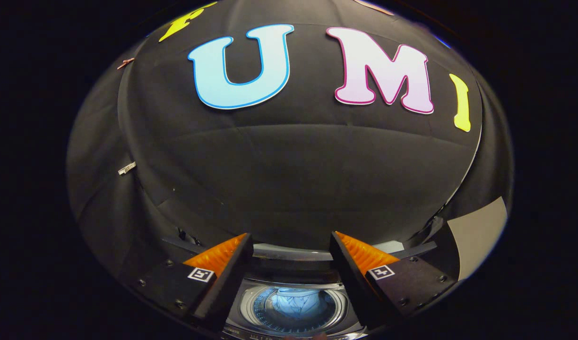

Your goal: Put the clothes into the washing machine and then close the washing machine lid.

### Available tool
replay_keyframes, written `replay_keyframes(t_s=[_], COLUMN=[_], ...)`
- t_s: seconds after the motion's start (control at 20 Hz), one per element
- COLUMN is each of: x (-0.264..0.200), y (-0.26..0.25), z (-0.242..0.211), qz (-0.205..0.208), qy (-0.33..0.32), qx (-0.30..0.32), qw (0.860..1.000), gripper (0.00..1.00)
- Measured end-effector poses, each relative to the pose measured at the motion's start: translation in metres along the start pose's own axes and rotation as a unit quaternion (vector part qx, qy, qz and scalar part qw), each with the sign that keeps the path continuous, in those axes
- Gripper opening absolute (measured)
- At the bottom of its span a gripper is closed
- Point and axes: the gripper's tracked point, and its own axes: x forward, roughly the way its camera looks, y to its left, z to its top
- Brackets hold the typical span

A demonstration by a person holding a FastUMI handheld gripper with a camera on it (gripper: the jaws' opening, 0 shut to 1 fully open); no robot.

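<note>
My gripper (291, 243) is open, its two fingers spread wide with nothing between them. Below and between the fingers sits the top-loading washing machine (251, 326), seen from above. Its round drum (265, 309) stands uncovered, and light blue clothes (296, 301) lie bunched inside it. The raised lid (289, 252) shows as a pale grey edge standing behind the drum, just beyond the fingertips.
The booth's black cloth wall (289, 179) rises close behind the machine. A pale patch of floor or panel (480, 231) shows beyond the right finger.
</note>
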Motion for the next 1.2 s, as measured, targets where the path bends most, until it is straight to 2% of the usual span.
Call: replay_keyframes(t_s=[0.65,1.2], x=[-0.035,-0.053], y=[0.002,0.003], z=[-0.033,-0.055], qz=[-0.001,0.000], qy=[0.018,-0.004], qx=[0.003,0.003], qw=[1.000,1.000], gripper=[1.00,1.00])
